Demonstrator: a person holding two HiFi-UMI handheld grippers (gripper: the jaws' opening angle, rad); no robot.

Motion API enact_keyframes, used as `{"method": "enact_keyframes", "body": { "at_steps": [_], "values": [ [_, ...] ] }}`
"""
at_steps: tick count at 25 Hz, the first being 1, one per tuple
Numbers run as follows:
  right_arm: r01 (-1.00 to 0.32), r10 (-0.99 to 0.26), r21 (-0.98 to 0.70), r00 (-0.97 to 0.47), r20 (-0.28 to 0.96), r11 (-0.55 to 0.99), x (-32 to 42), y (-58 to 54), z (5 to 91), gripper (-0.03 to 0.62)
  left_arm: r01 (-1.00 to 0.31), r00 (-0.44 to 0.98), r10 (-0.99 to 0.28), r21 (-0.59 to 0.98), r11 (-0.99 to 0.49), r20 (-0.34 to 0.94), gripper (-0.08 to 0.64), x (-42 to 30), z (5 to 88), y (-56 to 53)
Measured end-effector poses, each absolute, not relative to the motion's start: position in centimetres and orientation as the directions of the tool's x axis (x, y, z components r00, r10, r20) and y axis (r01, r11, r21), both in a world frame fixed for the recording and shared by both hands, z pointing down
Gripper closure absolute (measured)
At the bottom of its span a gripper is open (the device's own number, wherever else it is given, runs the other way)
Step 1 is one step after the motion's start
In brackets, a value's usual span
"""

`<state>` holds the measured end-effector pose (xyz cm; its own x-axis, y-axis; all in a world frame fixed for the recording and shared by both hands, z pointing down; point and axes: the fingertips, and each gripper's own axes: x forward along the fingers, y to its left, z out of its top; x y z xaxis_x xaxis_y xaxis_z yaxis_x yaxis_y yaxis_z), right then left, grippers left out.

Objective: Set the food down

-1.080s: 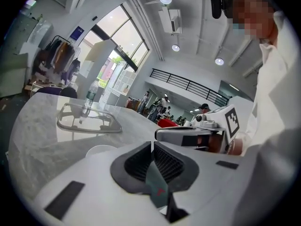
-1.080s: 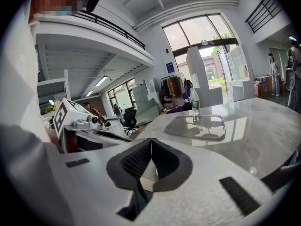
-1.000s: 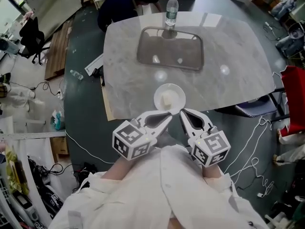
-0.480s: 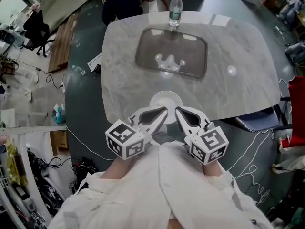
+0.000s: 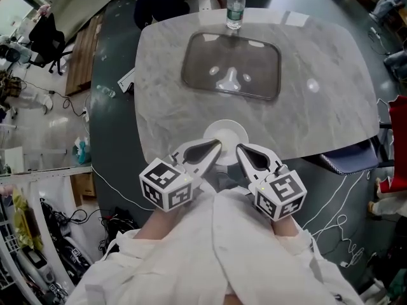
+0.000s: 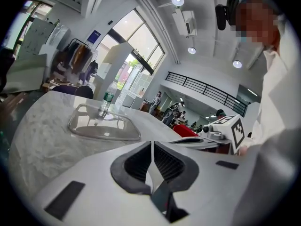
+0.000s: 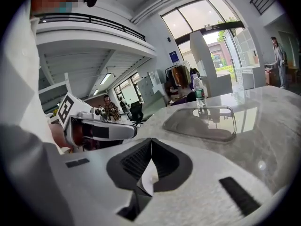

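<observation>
Both claws are clamped shut on one thing: in the head view the left claw (image 5: pixel 214 149) and the right claw (image 5: pixel 242 150) lie side by side, tips angled toward each other at the near rim of a white plate (image 5: pixel 226 131). The plate is at the near edge of the marble table (image 5: pixel 318 107); whether it rests on the top cannot be told, and no food can be made out on it (it all reads as white). Farther back lies a clear tray (image 5: pixel 254 59), with a water bottle (image 5: pixel 235 5) upright beyond it. White sleeves (image 5: pixel 216 253) fill the bottom.

In the left gripper view the left claw (image 6: pixel 152 149) has its jaws together, pinching a thin white sliver of the plate (image 6: pixel 152 179). The right claw (image 6: pixel 193 141) lies just beside it, the tray (image 6: pixel 103 131) and bottle (image 6: pixel 104 102) beyond.

In the right gripper view the right claw (image 7: pixel 151 147) is likewise closed on the plate's edge (image 7: pixel 147 178), the left claw (image 7: pixel 127 131) alongside.
</observation>
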<state>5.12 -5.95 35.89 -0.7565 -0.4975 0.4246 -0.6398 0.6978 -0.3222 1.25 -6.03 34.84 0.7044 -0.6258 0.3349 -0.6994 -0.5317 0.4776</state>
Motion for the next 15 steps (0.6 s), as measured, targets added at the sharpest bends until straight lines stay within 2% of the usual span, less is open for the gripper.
{"method": "enact_keyframes", "body": {
  "at_steps": [15],
  "values": [
    [-0.725,-0.554,-0.387,-0.686,0.471,0.569,5.8,-7.3,37.6,0.589,-0.689,0.725,-0.531,0.476,-0.547,0.439,0.531,-0.3,37.2,-6.3]
  ]
}}
